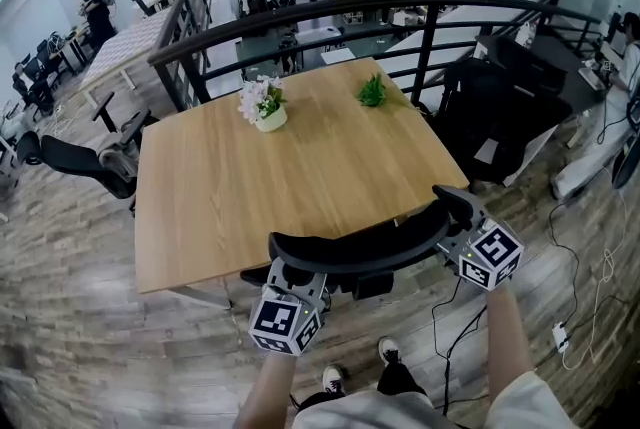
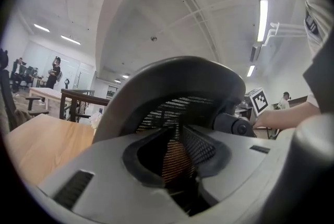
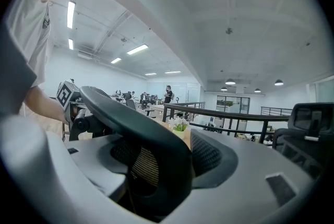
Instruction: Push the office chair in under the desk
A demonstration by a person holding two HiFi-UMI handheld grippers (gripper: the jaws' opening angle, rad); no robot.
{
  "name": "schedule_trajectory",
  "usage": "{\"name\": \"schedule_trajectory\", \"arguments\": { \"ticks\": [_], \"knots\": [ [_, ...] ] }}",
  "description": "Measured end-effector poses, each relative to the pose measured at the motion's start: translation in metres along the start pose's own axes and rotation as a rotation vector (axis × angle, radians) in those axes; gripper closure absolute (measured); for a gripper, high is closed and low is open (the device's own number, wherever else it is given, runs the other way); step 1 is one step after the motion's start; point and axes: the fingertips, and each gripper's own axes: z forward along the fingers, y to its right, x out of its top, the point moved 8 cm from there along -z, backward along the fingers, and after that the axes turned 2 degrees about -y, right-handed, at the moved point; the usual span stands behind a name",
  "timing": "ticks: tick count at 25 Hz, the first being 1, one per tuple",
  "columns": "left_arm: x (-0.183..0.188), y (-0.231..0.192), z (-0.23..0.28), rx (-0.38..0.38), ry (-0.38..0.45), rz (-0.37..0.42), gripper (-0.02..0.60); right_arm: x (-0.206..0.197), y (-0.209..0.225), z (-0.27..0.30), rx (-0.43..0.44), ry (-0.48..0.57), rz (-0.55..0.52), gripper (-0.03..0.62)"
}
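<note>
A black mesh office chair (image 1: 360, 247) stands at the near edge of the wooden desk (image 1: 300, 172), with only its curved back top showing. My left gripper (image 1: 298, 275) holds the left end of that rim and my right gripper (image 1: 455, 222) the right end. In the left gripper view the chair back (image 2: 172, 77) arches over the left gripper (image 2: 175, 160), mesh pinched between the pads. In the right gripper view the chair's rim (image 3: 130, 118) runs straight through the right gripper (image 3: 167, 165), whose jaws are closed on it. The seat and base are hidden under the desk and the chair back.
A white flower pot (image 1: 265, 109) and a small green plant (image 1: 372, 92) sit on the desk's far half. A black railing (image 1: 350, 12) runs behind the desk. Other black chairs stand at the left (image 1: 80, 162) and right (image 1: 500, 107). Cables (image 1: 590, 287) lie on the floor to the right.
</note>
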Motion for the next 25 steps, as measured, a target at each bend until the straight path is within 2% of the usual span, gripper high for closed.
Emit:
{"name": "schedule_trajectory", "arguments": {
  "ticks": [7,25],
  "knots": [
    [0.002,0.015,0.022,0.102,-0.04,-0.015,0.446,-0.003,0.031,0.006,0.06,-0.013,-0.014,0.286],
    [0.001,0.032,0.06,0.234,-0.089,0.006,0.453,-0.01,0.085,0.019,0.153,0.013,-0.027,0.279]
  ]
}}
